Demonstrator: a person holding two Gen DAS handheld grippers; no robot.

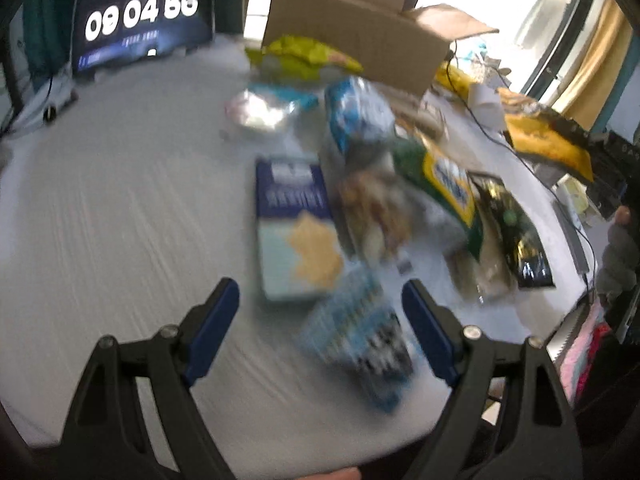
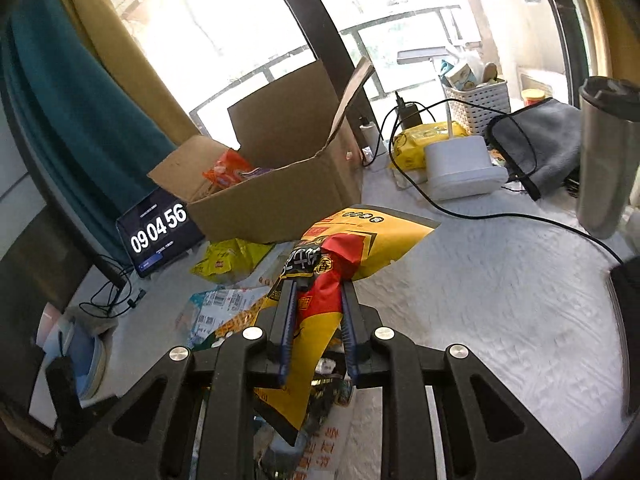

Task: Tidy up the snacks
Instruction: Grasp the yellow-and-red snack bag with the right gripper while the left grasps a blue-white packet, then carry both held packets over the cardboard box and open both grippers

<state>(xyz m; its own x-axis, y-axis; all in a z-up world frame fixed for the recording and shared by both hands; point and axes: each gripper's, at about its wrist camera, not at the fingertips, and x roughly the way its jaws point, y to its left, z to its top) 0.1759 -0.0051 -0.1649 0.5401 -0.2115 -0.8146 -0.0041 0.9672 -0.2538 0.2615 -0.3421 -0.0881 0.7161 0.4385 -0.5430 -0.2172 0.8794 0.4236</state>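
Above the desk (image 2: 500, 280), the right hand-held gripper (image 2: 316, 300) pinches a yellow-and-red snack bag (image 2: 352, 248) by its crumpled middle, lifted clear, with the open cardboard box (image 2: 276, 196) just beyond. To do this well, I judge the bag should clear the box's near wall before release, since its loose ends dangle. The left hand-held gripper (image 1: 320, 300) hangs spread over a blue cracker box (image 1: 296, 224) among scattered packets, gripping nothing.

Blown-out daylight floods through the window (image 2: 208, 28); the left view is motion-blurred, perhaps unreadable, with curved edges.
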